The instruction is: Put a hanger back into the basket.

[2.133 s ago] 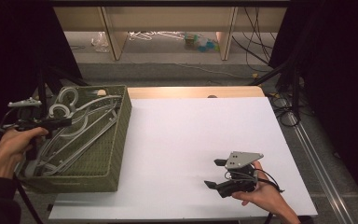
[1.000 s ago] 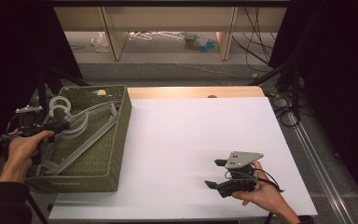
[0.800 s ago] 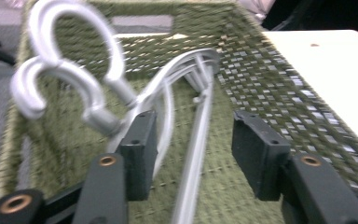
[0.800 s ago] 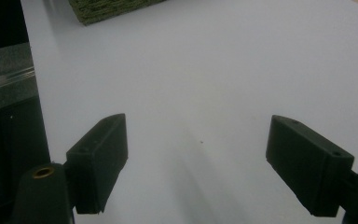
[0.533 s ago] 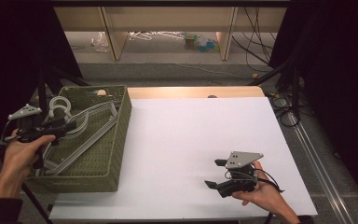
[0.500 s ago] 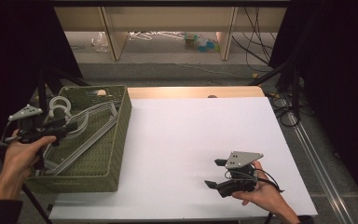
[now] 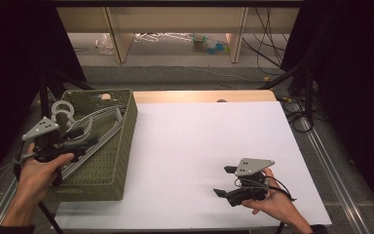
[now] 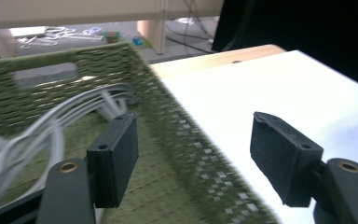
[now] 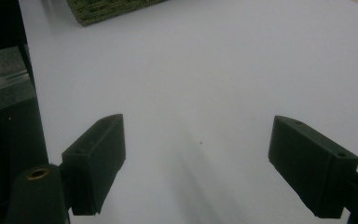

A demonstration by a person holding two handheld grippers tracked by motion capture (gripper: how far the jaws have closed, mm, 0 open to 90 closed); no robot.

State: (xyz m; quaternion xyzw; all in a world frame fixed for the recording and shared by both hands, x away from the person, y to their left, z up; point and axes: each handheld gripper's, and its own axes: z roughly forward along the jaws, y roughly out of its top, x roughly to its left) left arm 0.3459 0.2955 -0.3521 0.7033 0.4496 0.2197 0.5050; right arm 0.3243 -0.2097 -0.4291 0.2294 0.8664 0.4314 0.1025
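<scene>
Left claw (image 7: 80,136) now back over basket (image 7: 121,146), hangers (image 7: 97,122) beneath.

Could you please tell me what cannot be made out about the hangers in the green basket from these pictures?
- How many hangers there are: in the high view they overlap in a pale tangle and are too small to count.
- Their hooks: in the left gripper view the hangers are blurred and cut off by the left edge.
- The near end of the basket floor: in the high view the left gripper and hand cover it.
</scene>
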